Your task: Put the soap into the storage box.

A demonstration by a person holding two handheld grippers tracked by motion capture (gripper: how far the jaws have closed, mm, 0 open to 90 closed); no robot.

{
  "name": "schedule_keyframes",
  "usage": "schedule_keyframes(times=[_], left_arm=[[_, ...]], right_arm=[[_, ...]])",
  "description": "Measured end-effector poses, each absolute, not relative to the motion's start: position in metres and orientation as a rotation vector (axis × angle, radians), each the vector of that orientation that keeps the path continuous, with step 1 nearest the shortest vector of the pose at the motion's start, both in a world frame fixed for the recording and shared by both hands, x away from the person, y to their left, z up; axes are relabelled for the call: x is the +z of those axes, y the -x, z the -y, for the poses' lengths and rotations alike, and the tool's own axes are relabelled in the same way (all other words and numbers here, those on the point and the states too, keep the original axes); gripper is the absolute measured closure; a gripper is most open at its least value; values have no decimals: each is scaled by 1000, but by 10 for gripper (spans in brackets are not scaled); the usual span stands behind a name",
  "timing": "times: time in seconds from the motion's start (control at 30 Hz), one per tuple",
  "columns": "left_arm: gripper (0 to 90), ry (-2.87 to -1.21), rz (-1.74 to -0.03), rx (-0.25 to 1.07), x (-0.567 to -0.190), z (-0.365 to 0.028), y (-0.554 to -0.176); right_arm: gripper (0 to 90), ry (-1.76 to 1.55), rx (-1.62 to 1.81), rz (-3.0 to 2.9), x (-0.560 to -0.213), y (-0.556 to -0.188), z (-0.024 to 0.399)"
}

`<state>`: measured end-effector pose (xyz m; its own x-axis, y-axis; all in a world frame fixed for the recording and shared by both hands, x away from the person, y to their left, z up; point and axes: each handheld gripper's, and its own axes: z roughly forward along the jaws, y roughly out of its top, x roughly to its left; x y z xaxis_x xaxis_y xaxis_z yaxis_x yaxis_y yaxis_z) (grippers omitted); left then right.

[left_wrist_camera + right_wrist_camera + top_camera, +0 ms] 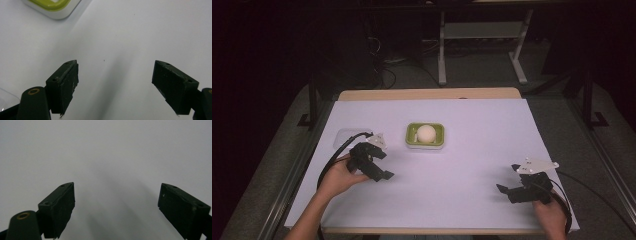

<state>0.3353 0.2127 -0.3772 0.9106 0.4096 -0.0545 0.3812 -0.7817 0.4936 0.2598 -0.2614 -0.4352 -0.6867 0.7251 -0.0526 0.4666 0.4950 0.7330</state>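
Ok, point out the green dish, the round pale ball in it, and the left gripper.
green dish [411,136]: high view, on its left rim.
pale ball [426,133]: high view, on the ball's middle.
left gripper [115,85]: left gripper view, midway between its open jaw tips.

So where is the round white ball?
In the high view, the ball sits in the green dish mid-table, just right of the left gripper.

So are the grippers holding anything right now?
No, nothing. The left gripper and the right gripper both stand open over the bare white table. The egg sits untouched in its green tray.
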Motion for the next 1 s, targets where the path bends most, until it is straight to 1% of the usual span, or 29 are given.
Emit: schedule_keyframes(times=[0.63, 1.0], left_arm=[[201, -2535, -607, 110, -390, -237, -310], [191, -2531, -619, 126, -397, -242, -296]], right_arm=[[134, -1003, 984, -2409, -438, -261, 257], [134, -988, 996, -2435, -438, -261, 255]])
